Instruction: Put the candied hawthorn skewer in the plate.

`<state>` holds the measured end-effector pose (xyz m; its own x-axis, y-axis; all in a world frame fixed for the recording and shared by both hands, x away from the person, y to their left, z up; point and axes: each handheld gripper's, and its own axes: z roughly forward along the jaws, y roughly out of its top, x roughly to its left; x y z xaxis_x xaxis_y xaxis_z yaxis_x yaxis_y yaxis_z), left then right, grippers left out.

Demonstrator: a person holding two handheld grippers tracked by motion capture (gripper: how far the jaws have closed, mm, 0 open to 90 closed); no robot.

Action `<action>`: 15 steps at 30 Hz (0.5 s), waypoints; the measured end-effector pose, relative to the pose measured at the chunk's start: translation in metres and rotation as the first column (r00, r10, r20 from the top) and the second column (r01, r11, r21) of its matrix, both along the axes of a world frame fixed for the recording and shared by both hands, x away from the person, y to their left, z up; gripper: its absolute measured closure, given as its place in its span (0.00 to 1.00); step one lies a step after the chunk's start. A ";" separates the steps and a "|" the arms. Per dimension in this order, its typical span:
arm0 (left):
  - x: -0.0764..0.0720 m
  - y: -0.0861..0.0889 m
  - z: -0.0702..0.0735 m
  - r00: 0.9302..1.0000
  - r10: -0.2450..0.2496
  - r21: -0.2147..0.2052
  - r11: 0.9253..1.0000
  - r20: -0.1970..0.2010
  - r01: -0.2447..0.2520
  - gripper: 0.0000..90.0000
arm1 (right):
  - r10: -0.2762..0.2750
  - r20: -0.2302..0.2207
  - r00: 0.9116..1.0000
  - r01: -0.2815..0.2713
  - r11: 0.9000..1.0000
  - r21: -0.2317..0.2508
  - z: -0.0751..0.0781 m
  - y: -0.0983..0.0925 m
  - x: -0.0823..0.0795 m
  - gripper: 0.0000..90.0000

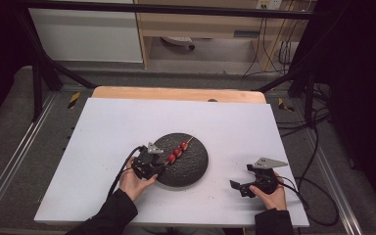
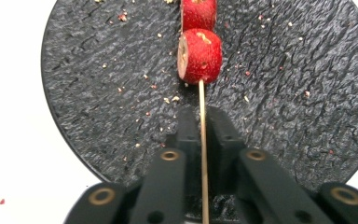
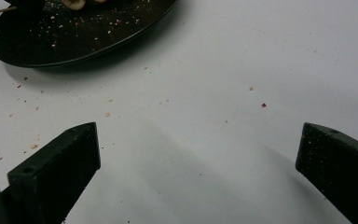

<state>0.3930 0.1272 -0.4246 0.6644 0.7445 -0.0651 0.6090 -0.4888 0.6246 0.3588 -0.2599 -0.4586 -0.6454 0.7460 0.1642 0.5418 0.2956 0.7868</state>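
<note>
On black plate, skewer, scattered crumbs

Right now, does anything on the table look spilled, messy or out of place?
Yes. Small red and tan crumbs are scattered across the black plate around the skewer of red fruit pieces, and more crumbs lie on the white table beside the plate. They look like bits shed from the fruit. Nothing else stands out.
</note>
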 end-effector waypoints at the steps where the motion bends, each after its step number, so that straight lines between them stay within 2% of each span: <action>1: -0.001 0.002 0.001 1.000 -0.006 -0.006 1.000 0.002 0.006 0.87 | 0.000 0.001 1.000 0.000 1.000 0.000 0.000 0.000 0.000 0.01; 5: -0.005 0.010 0.007 1.000 -0.021 -0.042 0.999 0.019 0.022 0.76 | -0.001 0.000 1.000 0.001 1.000 0.003 0.000 0.000 0.000 0.00; 10: -0.011 0.023 0.013 0.997 -0.065 -0.046 0.997 0.052 0.067 0.57 | -0.005 0.004 1.000 0.005 1.000 0.004 0.000 0.000 0.000 0.00; 13: -0.014 0.033 0.016 0.996 -0.071 -0.068 0.995 0.055 0.075 0.47 | -0.005 0.005 1.000 0.005 1.000 0.005 0.000 -0.001 0.000 0.01; 15: -0.016 0.040 0.018 0.994 -0.074 -0.070 0.994 0.076 0.079 0.38 | -0.006 0.004 1.000 0.006 1.000 0.006 0.000 0.000 0.000 0.01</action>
